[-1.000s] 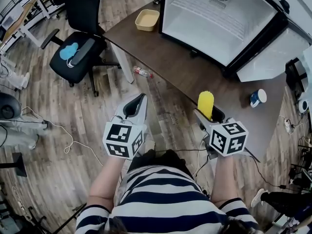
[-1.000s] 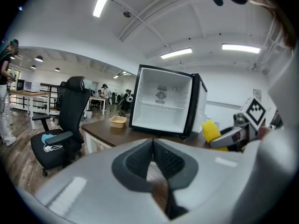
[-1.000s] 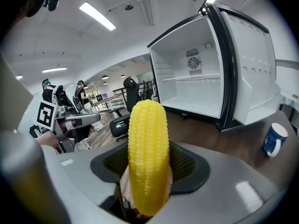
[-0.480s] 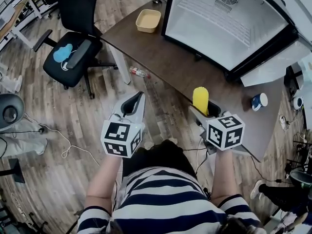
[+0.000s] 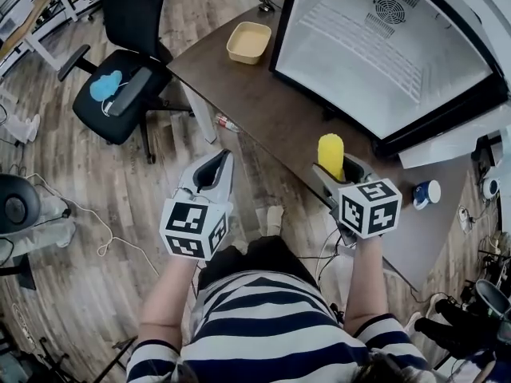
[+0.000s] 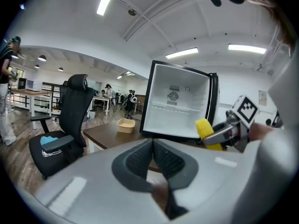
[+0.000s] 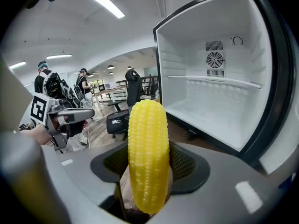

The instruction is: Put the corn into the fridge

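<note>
A yellow corn cob (image 7: 148,155) stands upright between the jaws of my right gripper (image 5: 336,168), which is shut on it; the corn (image 5: 330,155) hovers over the near edge of the brown table (image 5: 263,102). The small fridge (image 5: 383,50) stands open on the table's far right, its white inside (image 7: 215,101) empty with one shelf. My left gripper (image 5: 214,171) hangs over the wood floor left of the table, jaws shut with nothing between them (image 6: 153,160). In the left gripper view the corn (image 6: 207,132) shows to the right, before the fridge (image 6: 180,104).
A shallow yellow tub (image 5: 248,41) sits at the table's far corner left of the fridge. A blue-and-white cup (image 5: 425,192) stands on the table's right end. A black office chair (image 5: 124,78) and a plastic bottle (image 5: 227,123) are on the floor at left. People stand far off in the room.
Both grippers have stayed in much the same pose while the person has stepped closer to the table; the fridge now looms larger and the corn sits a little nearer to it.
</note>
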### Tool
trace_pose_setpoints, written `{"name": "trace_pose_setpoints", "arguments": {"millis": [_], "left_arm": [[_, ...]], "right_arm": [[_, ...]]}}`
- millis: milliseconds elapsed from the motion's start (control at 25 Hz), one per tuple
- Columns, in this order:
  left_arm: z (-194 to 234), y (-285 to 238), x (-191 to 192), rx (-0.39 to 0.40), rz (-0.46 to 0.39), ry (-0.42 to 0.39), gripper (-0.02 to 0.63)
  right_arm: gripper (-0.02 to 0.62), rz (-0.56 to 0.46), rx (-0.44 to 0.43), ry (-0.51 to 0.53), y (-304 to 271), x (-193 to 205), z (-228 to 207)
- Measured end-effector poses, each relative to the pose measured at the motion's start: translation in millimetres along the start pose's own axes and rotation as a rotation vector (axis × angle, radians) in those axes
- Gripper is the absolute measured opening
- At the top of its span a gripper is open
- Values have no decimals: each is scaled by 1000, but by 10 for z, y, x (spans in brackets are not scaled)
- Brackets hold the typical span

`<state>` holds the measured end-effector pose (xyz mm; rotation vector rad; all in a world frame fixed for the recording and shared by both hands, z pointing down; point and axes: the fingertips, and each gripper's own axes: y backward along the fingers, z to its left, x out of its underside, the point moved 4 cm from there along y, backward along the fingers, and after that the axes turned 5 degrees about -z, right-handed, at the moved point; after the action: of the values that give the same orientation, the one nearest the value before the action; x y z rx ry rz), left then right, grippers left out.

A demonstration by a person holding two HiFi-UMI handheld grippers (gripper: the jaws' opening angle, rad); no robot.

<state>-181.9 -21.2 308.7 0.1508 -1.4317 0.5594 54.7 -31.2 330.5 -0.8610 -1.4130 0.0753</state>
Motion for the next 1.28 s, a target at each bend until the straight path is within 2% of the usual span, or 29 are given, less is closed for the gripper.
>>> {"name": "trace_pose_setpoints", "arguments": {"millis": [360,720,1120,1280], "left_arm": [[-111,-835,-28,-1,10,22,0],[-160,-1556,-60,13,25,8,0],[-167,-2107,-69,-3,25,-1,0],[-145,-2284,-68,-15,21,3,0]], "right_arm": [[258,29,-22,34,-447,-251,-648],[258,36,-28,66,-838,-435,-1154],[256,31,33,134,-1132,-629,-1613],[255,39,77,195,-1246,-716,-1777]]}}
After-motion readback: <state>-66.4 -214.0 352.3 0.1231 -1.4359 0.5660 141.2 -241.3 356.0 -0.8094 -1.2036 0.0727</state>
